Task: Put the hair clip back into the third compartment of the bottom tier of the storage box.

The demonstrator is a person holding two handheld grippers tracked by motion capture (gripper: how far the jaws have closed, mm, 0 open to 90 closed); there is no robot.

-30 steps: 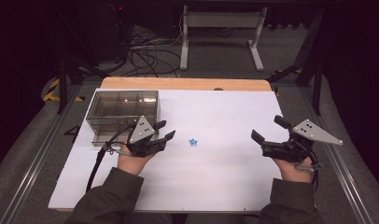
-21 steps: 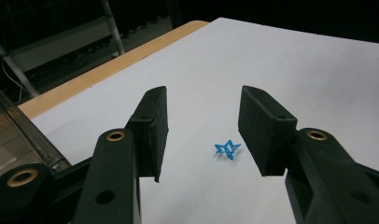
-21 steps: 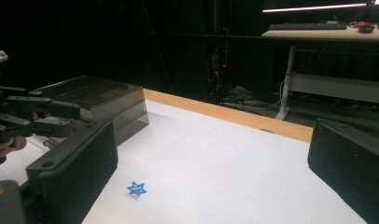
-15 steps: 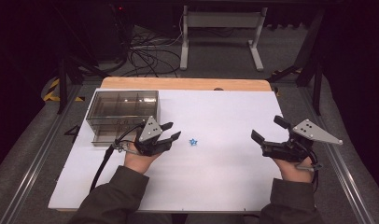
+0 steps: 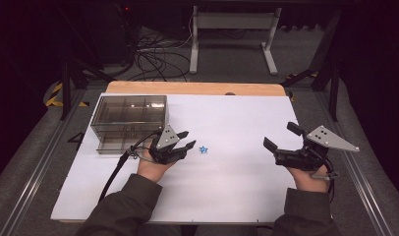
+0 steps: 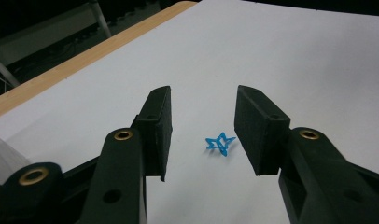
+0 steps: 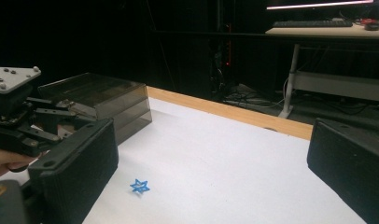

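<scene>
Nearest the person, two sleeved forearms came in over the near edge of the white table (image 5: 227,196). The left gripper (image 5: 186,141) sat left of centre, with a grey three-cornered plate on top and a black cable trailing back toward the near left. Its jaws stood wide apart and held nothing. In the left gripper view, the small blue star (image 6: 220,143) lay flat on the white surface just beyond the jaw tips, in line with the gap between them and touching neither.

In the high view, the blue star (image 5: 203,149) lay just right of the left gripper, near the middle of the table. The right gripper (image 5: 279,138) was well apart from it, at the right side of the table, pointing left toward the star. Its jaws were also wide open and empty. The right gripper view showed the star (image 7: 140,186) between its two black jaws, farther off on the sheet.

Farther back on the left stood a clear plastic compartment box (image 5: 130,120), just behind the left gripper. Beyond the white sheet ran the table's wooden far edge (image 5: 197,88).
</scene>
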